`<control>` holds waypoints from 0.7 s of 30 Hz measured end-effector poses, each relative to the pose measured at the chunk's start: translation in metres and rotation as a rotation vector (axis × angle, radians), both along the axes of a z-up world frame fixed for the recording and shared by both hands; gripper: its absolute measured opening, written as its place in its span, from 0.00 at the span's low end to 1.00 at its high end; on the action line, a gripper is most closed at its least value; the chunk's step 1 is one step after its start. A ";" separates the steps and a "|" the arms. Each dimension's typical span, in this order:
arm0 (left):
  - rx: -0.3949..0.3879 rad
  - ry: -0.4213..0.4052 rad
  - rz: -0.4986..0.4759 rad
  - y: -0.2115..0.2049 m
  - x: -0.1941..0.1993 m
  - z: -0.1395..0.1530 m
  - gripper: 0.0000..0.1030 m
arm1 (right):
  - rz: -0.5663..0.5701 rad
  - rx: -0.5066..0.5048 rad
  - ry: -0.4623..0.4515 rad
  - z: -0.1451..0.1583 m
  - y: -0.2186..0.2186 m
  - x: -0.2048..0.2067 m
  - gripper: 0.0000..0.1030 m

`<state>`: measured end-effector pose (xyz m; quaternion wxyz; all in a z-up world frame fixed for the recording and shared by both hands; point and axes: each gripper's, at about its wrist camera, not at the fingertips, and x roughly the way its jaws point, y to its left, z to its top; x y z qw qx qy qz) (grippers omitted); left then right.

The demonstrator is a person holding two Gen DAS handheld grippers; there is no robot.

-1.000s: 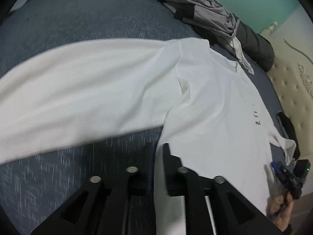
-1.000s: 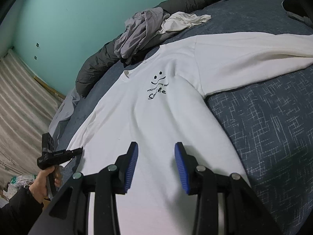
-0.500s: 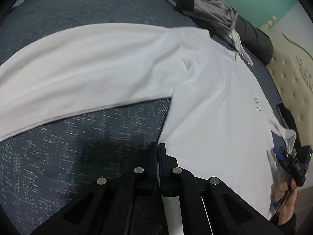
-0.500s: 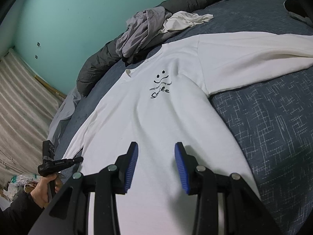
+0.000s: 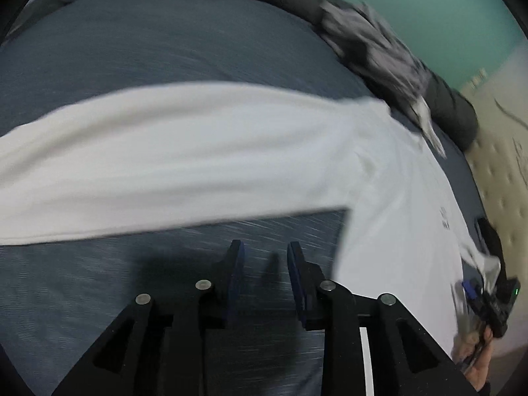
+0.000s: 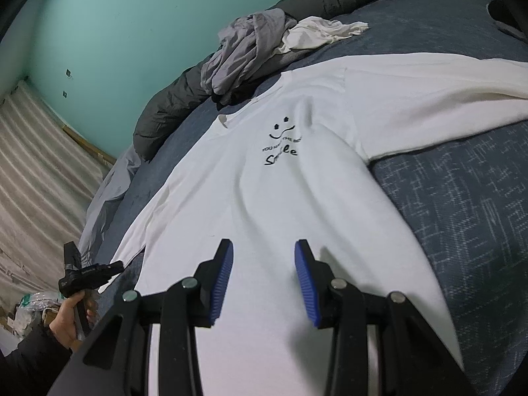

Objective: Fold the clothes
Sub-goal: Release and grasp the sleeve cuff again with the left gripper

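A white long-sleeved shirt (image 6: 264, 198) with a black smile print lies flat, front up, on the blue bed cover (image 6: 462, 214). In the blurred left wrist view its long sleeve (image 5: 165, 161) stretches across to the left and its body (image 5: 396, 214) lies to the right. My left gripper (image 5: 264, 257) is open and empty above bare bed cover, just left of the shirt's side edge. My right gripper (image 6: 264, 257) is open and empty low over the shirt's lower body. The right gripper also shows in the left wrist view (image 5: 488, 300).
A crumpled grey garment (image 6: 244, 52) and a white cloth (image 6: 323, 33) lie on a dark rolled duvet (image 6: 171, 112) at the bed's far side, by the teal wall. A tufted cream headboard (image 5: 508, 171) stands at the right. The left gripper shows at the shirt's far sleeve (image 6: 85, 274).
My left gripper was shut at the shirt's side edge; it has opened, let go and shifted left off the shirt onto bare cover. The right gripper has barely moved.
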<state>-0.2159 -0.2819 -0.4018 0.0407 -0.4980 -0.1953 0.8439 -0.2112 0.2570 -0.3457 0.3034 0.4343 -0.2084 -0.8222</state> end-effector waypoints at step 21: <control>-0.261 -0.015 0.442 -0.235 0.024 0.010 0.52 | 0.039 0.124 0.039 -0.002 -0.046 0.007 0.38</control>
